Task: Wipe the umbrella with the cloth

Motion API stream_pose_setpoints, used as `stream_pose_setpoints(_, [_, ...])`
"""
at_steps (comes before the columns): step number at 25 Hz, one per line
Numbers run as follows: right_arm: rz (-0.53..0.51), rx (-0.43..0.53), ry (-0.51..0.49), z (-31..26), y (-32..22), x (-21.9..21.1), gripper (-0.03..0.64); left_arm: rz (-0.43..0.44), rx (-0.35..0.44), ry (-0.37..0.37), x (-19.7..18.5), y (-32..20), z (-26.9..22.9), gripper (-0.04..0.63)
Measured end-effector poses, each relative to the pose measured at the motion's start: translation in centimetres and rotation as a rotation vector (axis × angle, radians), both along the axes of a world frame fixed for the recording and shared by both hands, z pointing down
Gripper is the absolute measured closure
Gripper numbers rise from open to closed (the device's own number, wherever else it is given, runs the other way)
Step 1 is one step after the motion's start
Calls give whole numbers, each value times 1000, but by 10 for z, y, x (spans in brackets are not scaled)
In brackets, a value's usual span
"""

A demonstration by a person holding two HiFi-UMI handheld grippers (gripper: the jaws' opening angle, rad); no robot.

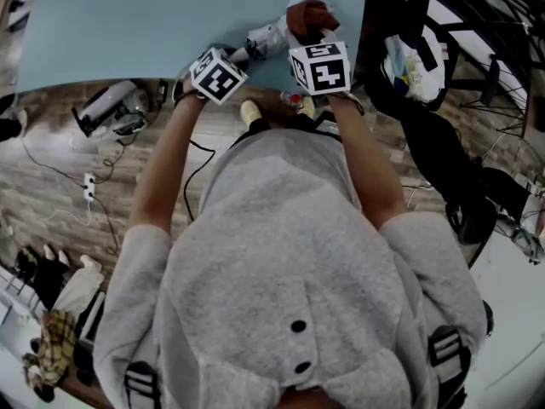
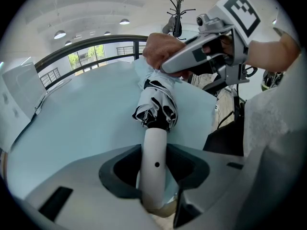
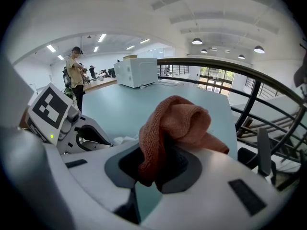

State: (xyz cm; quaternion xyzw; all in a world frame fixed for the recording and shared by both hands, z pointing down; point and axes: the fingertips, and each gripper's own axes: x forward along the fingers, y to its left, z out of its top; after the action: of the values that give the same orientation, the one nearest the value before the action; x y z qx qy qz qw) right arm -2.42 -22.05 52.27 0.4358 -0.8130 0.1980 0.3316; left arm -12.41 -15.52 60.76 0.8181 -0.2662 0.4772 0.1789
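A folded black-and-white umbrella with a white handle lies over the pale blue table. My left gripper is shut on that handle. A rust-brown cloth is clamped in my right gripper, shut on it. In the left gripper view the cloth rests on the far end of the umbrella, under the right gripper. In the head view both grippers sit at the table's near edge, with the umbrella and cloth just beyond them.
A black chair with bags stands right of the table. A white appliance and cables lie on the wooden floor at the left. Far off, a white box sits on another table and a person stands there. A railing runs behind.
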Motion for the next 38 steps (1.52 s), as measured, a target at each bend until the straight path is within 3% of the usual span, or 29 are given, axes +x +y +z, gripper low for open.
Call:
stream_pose_setpoints(26, [-99,-85,-8,8,3,-36,538,3,-15,3,0,-4,1,426])
stream_pose_setpoints(38, [-176,-193,-139,2,16,-81,538,3,-11,2,2,-1,1,426])
